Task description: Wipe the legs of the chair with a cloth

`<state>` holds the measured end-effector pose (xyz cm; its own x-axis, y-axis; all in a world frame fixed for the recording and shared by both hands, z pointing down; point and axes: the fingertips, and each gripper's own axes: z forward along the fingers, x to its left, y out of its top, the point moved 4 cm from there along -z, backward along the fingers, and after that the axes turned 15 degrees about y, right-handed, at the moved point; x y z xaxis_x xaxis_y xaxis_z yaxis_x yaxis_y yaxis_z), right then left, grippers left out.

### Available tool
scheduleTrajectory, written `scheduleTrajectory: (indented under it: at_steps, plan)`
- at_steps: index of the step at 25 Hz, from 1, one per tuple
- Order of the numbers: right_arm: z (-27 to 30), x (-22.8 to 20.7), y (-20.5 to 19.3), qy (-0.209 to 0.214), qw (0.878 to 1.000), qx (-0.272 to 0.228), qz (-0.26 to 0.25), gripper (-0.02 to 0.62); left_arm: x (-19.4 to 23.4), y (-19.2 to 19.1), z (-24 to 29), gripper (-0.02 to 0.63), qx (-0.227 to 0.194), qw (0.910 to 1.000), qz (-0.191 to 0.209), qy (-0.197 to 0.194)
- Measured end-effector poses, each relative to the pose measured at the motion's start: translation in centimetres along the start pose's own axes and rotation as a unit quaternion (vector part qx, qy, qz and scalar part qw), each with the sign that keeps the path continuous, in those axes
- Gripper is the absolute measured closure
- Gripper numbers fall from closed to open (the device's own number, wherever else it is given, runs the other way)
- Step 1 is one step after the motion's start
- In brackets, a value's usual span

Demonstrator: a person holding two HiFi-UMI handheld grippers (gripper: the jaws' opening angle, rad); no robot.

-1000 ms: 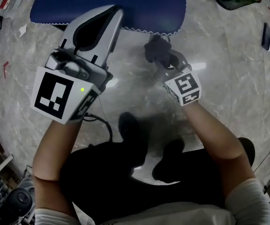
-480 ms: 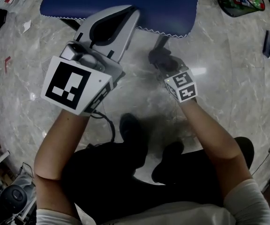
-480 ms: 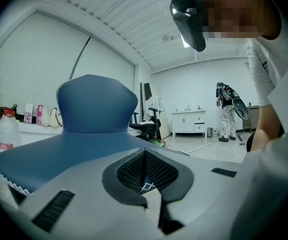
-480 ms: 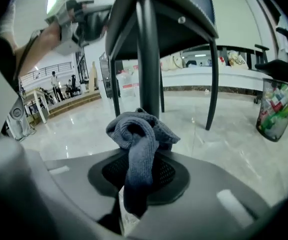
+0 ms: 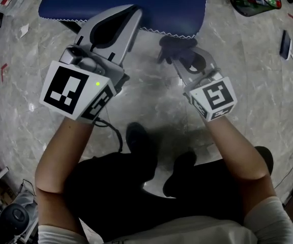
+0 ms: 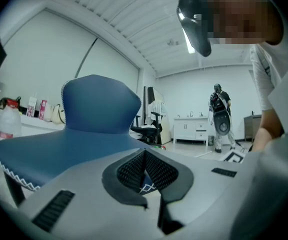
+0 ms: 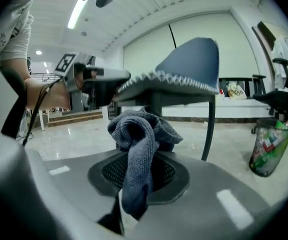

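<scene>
While the right hand-held gripper (image 5: 183,60) pinches the grey cloth (image 7: 140,134), the fabric bunches up above the jaws and a tail droops down between them. It looks soft, light and floppy, with no weight to fight. It should mould round a leg nicely, I reckon, but it could tug free if dragged hard, so that deep bite through the middle of the wad looks the right hold. The wad sits just under the front edge of the blue seat (image 5: 136,4), right in front of a dark chair leg (image 7: 156,101); touching or not, I can't tell. The left hand-held gripper (image 6: 144,156) has its jaws pressed together on nothing, tips up beside the seat edge.
</scene>
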<state>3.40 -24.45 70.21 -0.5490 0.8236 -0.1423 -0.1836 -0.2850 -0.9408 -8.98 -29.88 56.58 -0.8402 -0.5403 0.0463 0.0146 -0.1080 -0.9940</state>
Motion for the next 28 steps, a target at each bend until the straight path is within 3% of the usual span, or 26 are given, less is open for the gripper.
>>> scheduleTrajectory:
  at_steps: [6, 10, 15, 19, 23, 26, 28]
  plan:
    - [3.3, -0.3, -9.6, -0.003, 0.997, 0.069, 0.038, 0.523, 0.1, 0.0, 0.0, 0.600, 0.002, 0.9999, -0.010, 0.002]
    - [5.1, -1.0, -15.9, 0.005, 0.989, 0.117, 0.095, 0.522, 0.0, 0.0, 0.0, 0.600, 0.003, 1.0000, -0.008, -0.001]
    - [6.4, -1.5, -19.6, 0.006, 0.976, 0.163, 0.144, 0.520, 0.0, -0.1, 0.0, 0.600, 0.000, 1.0000, -0.002, -0.001]
    - [4.9, -1.0, -15.7, 0.022, 0.984, 0.134, 0.113, 0.522, -0.2, -0.2, -0.1, 0.600, -0.006, 1.0000, 0.002, -0.003]
    - [2.1, -0.8, -6.3, 0.033, 0.997, 0.061, 0.030, 0.522, 0.1, 0.0, -0.2, 0.600, -0.015, 0.9998, 0.012, -0.005]
    - [-0.6, -0.1, 1.7, 0.031, 0.999, -0.006, -0.030, 0.522, 0.1, 0.0, -0.3, 0.600, -0.017, 0.9998, 0.007, 0.000]
    - [-1.6, 0.0, 4.8, 0.027, 0.998, -0.036, -0.050, 0.522, 0.0, 0.1, -0.2, 0.600, -0.018, 0.9998, 0.008, 0.004]
